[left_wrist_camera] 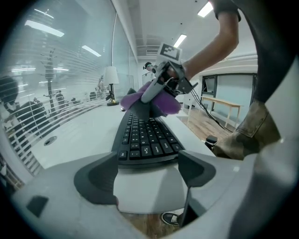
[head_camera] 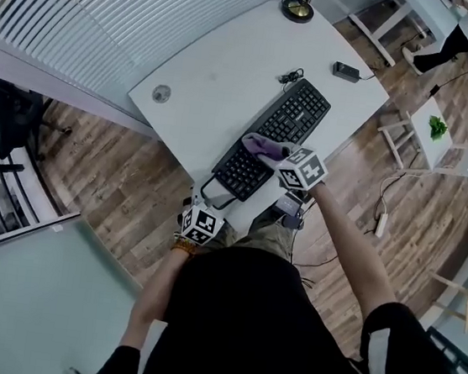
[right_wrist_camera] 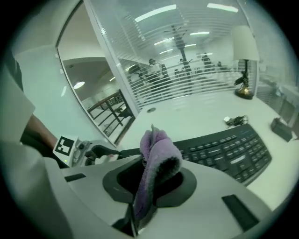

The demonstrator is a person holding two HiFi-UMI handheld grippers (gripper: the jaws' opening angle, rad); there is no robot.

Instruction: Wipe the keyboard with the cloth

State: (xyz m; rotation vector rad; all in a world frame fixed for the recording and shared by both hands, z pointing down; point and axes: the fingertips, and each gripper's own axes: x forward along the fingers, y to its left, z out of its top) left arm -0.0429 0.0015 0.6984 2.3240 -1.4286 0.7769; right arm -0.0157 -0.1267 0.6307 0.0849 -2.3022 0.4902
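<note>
Closest to the head camera, the person's dark-clothed torso (head_camera: 259, 329) fills the lower frame. Beyond it the white desk (head_camera: 232, 63) carries the black keyboard (head_camera: 298, 114), lying lengthwise away from the person. At the desk's near edge, the left gripper (left_wrist_camera: 149, 170) has its jaws spread, with the keyboard's near end just ahead between them. Jaws of the right gripper (right_wrist_camera: 149, 186) pinch the purple cloth (right_wrist_camera: 156, 158), which sits over the keyboard's near half. A lamp (head_camera: 298, 8) and a small black box (head_camera: 346, 69) stand at the far end.

Left gripper (left_wrist_camera: 148, 169) jaws apart, right gripper (right_wrist_camera: 150, 184) clamping cloth (right_wrist_camera: 158, 156)
</note>
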